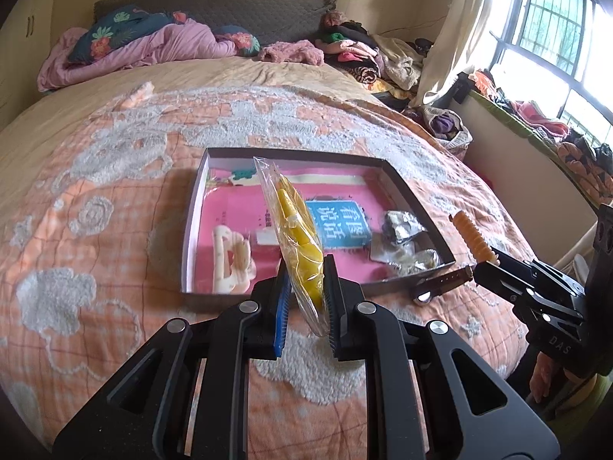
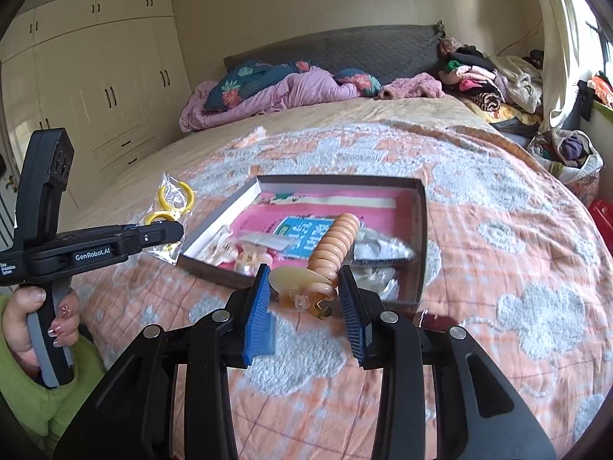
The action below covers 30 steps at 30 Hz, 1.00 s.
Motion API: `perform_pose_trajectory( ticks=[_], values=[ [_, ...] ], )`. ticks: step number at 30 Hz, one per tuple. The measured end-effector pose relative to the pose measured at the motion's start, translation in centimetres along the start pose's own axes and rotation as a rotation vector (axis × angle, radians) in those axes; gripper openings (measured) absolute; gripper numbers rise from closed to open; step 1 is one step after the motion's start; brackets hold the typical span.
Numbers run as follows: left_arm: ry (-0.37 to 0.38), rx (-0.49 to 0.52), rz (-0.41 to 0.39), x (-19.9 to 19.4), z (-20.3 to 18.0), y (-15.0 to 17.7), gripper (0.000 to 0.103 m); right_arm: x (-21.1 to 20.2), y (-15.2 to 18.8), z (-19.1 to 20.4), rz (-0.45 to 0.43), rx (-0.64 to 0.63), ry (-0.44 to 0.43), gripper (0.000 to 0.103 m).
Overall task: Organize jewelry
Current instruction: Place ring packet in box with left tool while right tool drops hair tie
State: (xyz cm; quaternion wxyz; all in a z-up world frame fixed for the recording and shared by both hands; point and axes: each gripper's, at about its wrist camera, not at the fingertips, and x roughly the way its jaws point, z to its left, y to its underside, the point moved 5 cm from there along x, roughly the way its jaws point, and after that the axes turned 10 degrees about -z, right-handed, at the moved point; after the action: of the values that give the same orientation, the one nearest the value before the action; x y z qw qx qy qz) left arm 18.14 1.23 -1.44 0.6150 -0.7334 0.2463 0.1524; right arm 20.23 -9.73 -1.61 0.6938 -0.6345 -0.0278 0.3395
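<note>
A shallow dark box [image 1: 406,188] with a pink lining lies on the bed; it also shows in the right wrist view [image 2: 421,230]. It holds a cream hair claw [image 1: 230,260] and silvery packets [image 1: 402,230]. My left gripper [image 1: 304,303] is shut on a clear bag of yellow hoops [image 1: 295,226], held upright just before the box's near edge. In the right wrist view that bag [image 2: 172,207] hangs left of the box. My right gripper [image 2: 306,306] is shut on a peach spiral hair clip [image 2: 333,253] at the box's near right corner; the clip [image 1: 473,239] also shows in the left wrist view.
The bed has an orange and white quilt [image 1: 115,211]. Pillows and a purple duvet [image 1: 153,46] lie at the headboard, a pile of clothes [image 1: 364,53] at the far right. A small dark object [image 1: 440,287] lies by the box's near right corner. Wardrobes [image 2: 95,76] stand at the left.
</note>
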Motion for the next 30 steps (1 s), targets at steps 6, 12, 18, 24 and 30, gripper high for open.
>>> perform_pose_trajectory(
  ticks=[6,12,18,24,30],
  values=[
    [0.018,0.014,-0.001,1.1,-1.1,-0.8,0.010,0.2,-1.7,-1.1,-0.038,-0.001,0.021,0.035],
    [0.027,0.025,0.005,2.0,-2.0,-1.3,0.010,0.4,-2.7,-2.1,-0.063,0.003,0.039,0.035],
    [0.036,0.038,0.012,3.0,-2.6,-1.6,0.010,0.6,-3.2,-2.9,-0.073,0.012,0.053,0.035],
    [0.044,0.044,0.021,4.1,-3.2,-1.6,0.010,0.9,-3.4,-3.5,-0.076,0.020,0.064,0.035],
    [0.044,0.049,0.036,5.0,-3.4,-1.4,0.010,1.6,-3.0,-4.2,-0.066,0.029,0.069,0.035]
  ],
)
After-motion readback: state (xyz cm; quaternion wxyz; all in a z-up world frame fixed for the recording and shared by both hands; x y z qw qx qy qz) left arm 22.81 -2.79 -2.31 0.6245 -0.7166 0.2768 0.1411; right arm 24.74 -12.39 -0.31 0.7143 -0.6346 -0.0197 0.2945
